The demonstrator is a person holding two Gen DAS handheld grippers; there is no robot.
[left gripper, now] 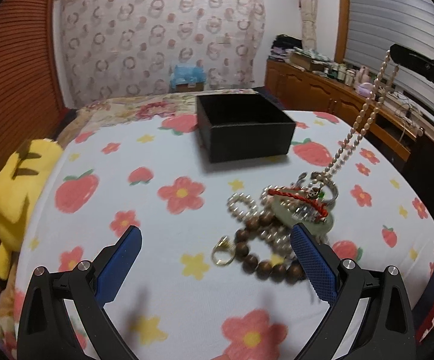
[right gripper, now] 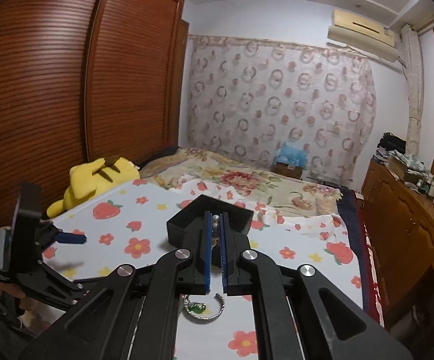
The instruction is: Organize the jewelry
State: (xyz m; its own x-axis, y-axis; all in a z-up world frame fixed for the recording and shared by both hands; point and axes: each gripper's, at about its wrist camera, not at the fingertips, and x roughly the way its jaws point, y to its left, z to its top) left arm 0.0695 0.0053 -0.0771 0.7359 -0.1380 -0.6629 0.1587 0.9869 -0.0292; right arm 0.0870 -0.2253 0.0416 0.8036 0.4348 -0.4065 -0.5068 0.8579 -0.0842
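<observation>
right gripper (right gripper: 216, 225) raised above the bed, jaws nearly together, clamped on the pearl necklace (left gripper: 363, 120); a couple of beads show between the blue pads (right gripper: 208, 249). in the left wrist view the strand hangs taut from that gripper at upper right down into the jewelry pile (left gripper: 288, 210), its lower end still tangled there.

left gripper (left gripper: 217, 258) low over the sheet, jaws wide apart, nothing between them; its right pad (left gripper: 312, 261) sits just beside or over the pile's near edge.

pile contents: wooden bead bracelet (left gripper: 264, 255), a second pearl strand (left gripper: 243, 207), red cord bracelet (left gripper: 297, 196), pale jade bangle (left gripper: 318, 222), gold ring (left gripper: 223, 252) just left of the wooden beads. silver bangle (right gripper: 205, 309) with a green charm seen under the right gripper.

open black box (left gripper: 243, 126) stands beyond the pile, apart from it, interior dark. bedsheet (left gripper: 127, 204) with strawberry and flower print. yellow plush toy (left gripper: 22, 186) at the left edge of the bed, wooden dresser (left gripper: 336, 96) to the right, cluttered on top.
</observation>
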